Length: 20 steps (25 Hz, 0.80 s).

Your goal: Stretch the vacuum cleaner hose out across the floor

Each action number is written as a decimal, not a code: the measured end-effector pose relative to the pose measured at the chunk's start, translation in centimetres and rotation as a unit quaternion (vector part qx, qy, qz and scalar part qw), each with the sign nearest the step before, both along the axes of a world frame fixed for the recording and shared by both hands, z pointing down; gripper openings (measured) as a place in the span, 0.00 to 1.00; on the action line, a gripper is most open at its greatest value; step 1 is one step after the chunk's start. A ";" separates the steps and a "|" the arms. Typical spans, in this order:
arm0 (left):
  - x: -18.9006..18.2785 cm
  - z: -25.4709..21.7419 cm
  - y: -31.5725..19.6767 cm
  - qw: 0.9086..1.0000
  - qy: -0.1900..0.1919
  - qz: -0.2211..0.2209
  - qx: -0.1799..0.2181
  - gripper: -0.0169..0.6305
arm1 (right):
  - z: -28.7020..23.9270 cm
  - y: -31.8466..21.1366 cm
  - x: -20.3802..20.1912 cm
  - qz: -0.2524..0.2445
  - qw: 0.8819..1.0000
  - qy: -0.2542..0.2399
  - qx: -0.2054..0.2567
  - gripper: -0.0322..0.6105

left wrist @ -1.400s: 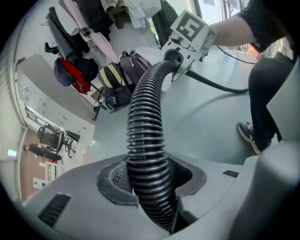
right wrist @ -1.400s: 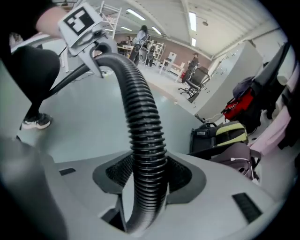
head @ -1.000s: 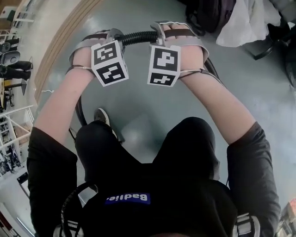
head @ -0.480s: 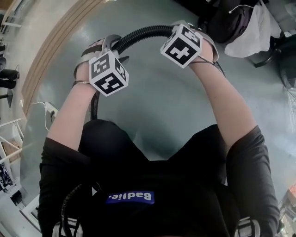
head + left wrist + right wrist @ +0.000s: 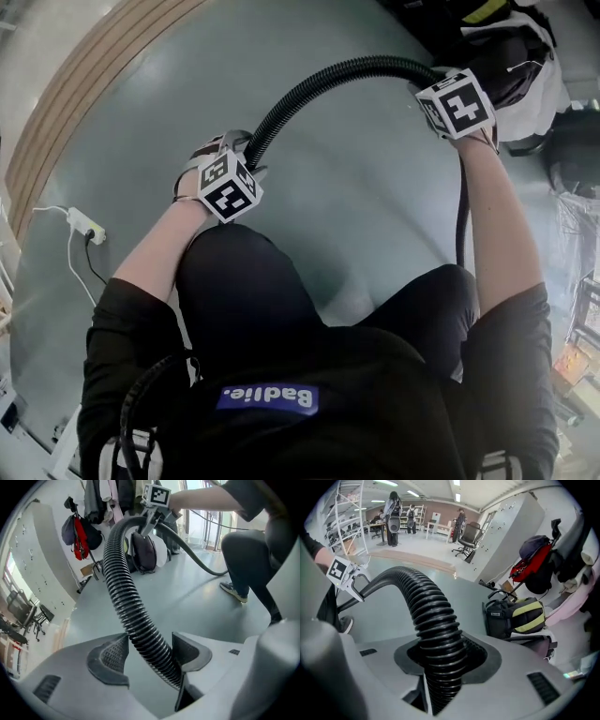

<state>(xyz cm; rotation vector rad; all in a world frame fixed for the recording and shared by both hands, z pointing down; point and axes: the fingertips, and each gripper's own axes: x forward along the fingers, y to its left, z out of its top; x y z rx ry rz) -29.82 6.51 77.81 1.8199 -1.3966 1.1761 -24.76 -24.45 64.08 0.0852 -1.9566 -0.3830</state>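
Note:
A black ribbed vacuum hose (image 5: 309, 89) arcs above the grey floor between my two grippers. In the head view my left gripper (image 5: 239, 145) sits at the hose's lower left end. My right gripper (image 5: 427, 80) is on it at the upper right. In the left gripper view the hose (image 5: 124, 602) runs between the wide open jaws of my left gripper (image 5: 150, 651); it leans on the right pad and the left pad stands clear. In the right gripper view my right gripper (image 5: 440, 656) hugs the hose (image 5: 433, 616) with both pads, and its jaws are opening. More hose trails down past my right arm.
A white power strip (image 5: 82, 225) with its cable lies on the floor at the left, next to a wooden floor strip (image 5: 84, 103). Backpacks (image 5: 515, 616) and hanging coats and bags (image 5: 79, 536) crowd the right side. The person's shoe (image 5: 233, 591) stands near the hose.
The grippers have drawn apart: the right one went up and to the right, the left one down and towards the body. The span of hose between them is much longer.

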 end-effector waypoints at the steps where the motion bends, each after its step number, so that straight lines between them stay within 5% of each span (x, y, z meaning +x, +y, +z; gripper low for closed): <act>1: -0.4 0.7 0.3 1.000 0.013 0.007 -0.002 0.48 | 0.4 0.6 0.1 -0.001 1.000 0.012 0.004 0.29; 4: -2.1 1.1 0.2 0.999 0.039 0.025 -0.002 0.46 | 0.8 1.4 0.9 -0.008 0.999 0.045 0.028 0.29; 8: -6.1 -1.1 -1.1 0.996 0.023 0.080 -0.003 0.44 | 0.5 1.1 2.7 0.001 0.996 0.065 0.056 0.29; 15: -13.1 -10.4 -6.4 0.980 -0.103 0.167 0.026 0.37 | -2.0 1.1 6.3 0.011 0.994 0.087 0.065 0.30; 20: -15.7 -14.1 -11.2 0.968 -0.170 0.181 0.035 0.31 | -0.2 1.8 6.3 -0.057 0.990 0.119 0.038 0.52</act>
